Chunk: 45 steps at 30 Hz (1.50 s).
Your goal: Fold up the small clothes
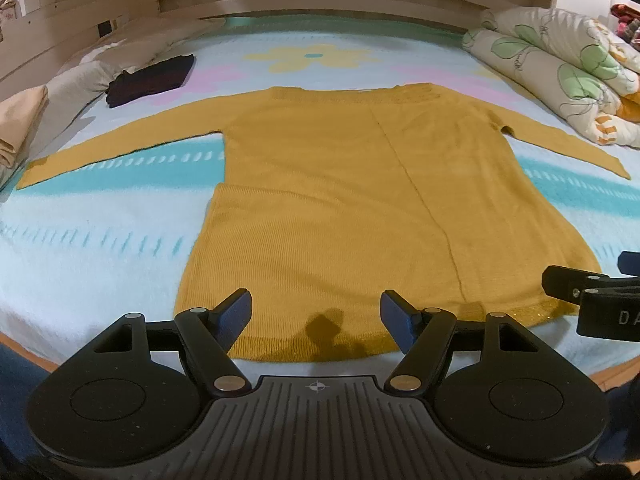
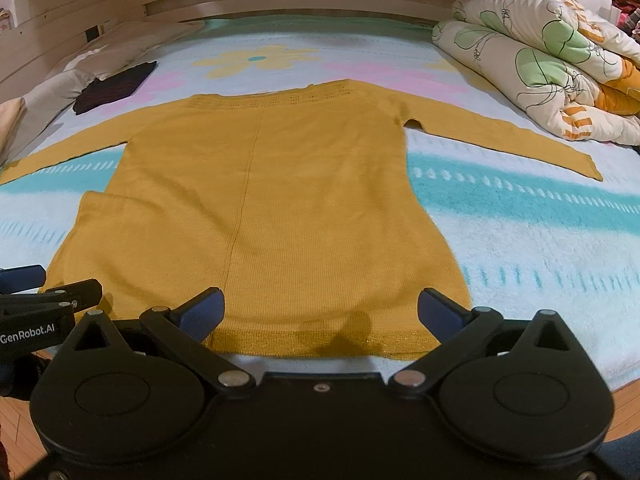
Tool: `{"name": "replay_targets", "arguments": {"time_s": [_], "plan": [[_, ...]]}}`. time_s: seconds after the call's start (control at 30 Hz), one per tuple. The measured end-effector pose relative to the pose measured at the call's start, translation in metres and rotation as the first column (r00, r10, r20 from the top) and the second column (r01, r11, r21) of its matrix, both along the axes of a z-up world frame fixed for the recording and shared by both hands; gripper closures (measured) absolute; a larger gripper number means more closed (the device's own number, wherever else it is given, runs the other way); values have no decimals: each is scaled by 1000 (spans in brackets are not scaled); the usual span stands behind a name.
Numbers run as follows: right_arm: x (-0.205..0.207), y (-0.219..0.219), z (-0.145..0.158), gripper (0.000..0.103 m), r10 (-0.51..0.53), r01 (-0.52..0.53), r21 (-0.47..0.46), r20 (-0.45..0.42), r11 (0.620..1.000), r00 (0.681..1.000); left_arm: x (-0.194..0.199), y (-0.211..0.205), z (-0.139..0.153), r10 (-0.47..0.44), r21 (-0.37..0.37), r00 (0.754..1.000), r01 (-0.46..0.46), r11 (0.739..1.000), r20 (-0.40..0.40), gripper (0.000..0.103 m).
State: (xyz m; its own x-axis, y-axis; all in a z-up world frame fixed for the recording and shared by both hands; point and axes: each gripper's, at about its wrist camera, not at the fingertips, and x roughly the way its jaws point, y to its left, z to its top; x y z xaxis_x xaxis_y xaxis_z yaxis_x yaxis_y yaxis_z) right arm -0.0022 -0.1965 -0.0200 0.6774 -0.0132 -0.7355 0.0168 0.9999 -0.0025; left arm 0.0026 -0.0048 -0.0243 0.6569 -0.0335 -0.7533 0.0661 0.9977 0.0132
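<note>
Mustard sweater (image 1: 340,208) lies flat on bed (image 1: 100,240).

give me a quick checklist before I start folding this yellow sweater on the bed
1. Sweater lying flat, sleeves spread out: ok.
2. Left hand-held gripper open, nothing in it, over the hem: ok.
3. Right hand-held gripper open, nothing in it, over the hem: ok.
4. Hem lying smooth along the near edge: ok.
5. Dark folded clothes and rolled quilt apart from the sweater: ok.
6. Underside free of bunching: cannot tell.
</note>
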Motion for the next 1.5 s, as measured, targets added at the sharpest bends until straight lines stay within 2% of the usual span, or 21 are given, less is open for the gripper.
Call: {"name": "replay_targets", "arguments": {"time_s": [0.37, 0.5, 0.6, 0.67, 0.7, 0.8, 1.03, 1.13, 1.23, 1.33, 1.5], "plan": [[1, 3, -1, 1, 17, -17, -16, 1, 1000, 1000, 3, 3, -3, 13, -4, 1000, -13, 1000, -18, 33], [3, 5, -1, 1, 25, -26, -42, -9, 999, 1000, 9, 6, -6, 17, -11, 998, -18, 1000, -55, 34], [8, 8, 0, 1, 14, -15, -61, -22, 998, 1000, 15, 12, -6, 27, -39, 994, -31, 999, -102, 37], [12, 11, 3, 1, -10, 9, -65, -20, 998, 1000, 19, 17, -3, 33, -67, 992, -41, 997, -118, 45], [15, 12, 5, 1, -25, 23, -65, -24, 998, 999, 19, 19, -1, 37, -74, 992, -46, 996, -120, 45], [15, 14, 9, 1, -31, 30, -60, -21, 998, 999, 18, 23, 9, 54, -59, 993, -60, 996, -101, 46], [8, 6, 27, 2, -22, 20, 63, 27, 998, 999, 15, 22, 37, 58, -58, 997, -61, 996, -52, 52], [11, 7, 31, 8, -30, 27, 62, 39, 998, 999, 18, 18, 48, 60, -37, 998, -61, 997, -14, 52], [16, 7, 32, 9, -26, 24, 66, 19, 998, 999, 27, 14, 57, 37, -18, 999, -37, 999, 3, 52], [21, -1, 39, 15, -14, 16, 120, -16, 993, 1000, 42, 17, 66, 19, -52, 1000, -19, 998, 6, 52], [43, -30, 74, 17, -46, 52, 187, -35, 981, 998, 68, 23, 89, 20, -107, 999, -16, 994, 35, 52]]}}
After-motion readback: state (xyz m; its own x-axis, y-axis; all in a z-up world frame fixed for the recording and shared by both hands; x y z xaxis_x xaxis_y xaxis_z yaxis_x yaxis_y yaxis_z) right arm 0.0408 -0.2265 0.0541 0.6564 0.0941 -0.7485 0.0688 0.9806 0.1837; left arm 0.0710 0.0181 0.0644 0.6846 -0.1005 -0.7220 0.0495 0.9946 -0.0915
